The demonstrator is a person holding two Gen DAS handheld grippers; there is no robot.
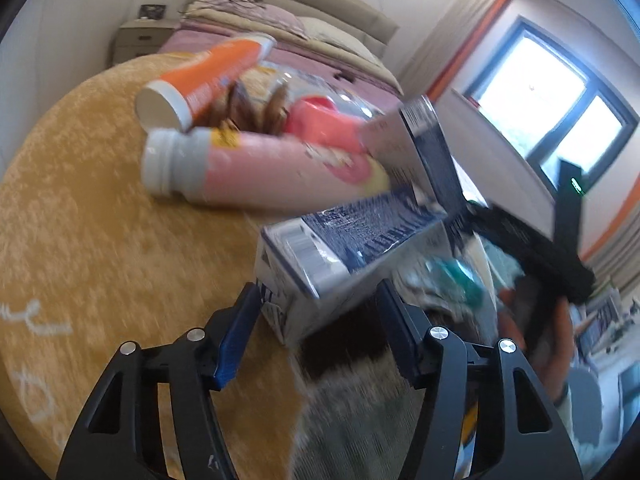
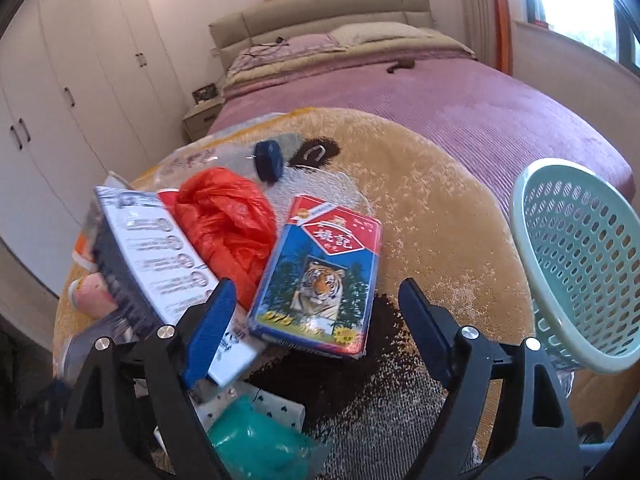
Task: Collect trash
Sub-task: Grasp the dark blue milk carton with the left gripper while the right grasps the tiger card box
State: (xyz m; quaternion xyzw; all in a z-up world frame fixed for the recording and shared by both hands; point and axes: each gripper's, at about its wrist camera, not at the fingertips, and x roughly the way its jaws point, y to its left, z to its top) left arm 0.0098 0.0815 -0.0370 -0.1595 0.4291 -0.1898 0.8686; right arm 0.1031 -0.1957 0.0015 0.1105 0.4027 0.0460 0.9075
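Two smooth plastic bottles [image 1: 256, 168], fuzzy blanket [image 1: 80, 216].

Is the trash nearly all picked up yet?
Not nearly. The pale green plastic basket looks empty. The left gripper is open around a white and blue carton, not gripping it. The open right gripper hovers over a tiger-picture box. The pink bottle and red plastic bag remain.

My left wrist view is smeared: print on the white-and-navy cardboard carton [image 1: 340, 252] is unreadable, and behind it brown things [image 1: 256, 110] stay unidentifiable. On my right view, the pale green perforated plastic basket [image 2: 576, 264] runs off-frame (its base unseen).
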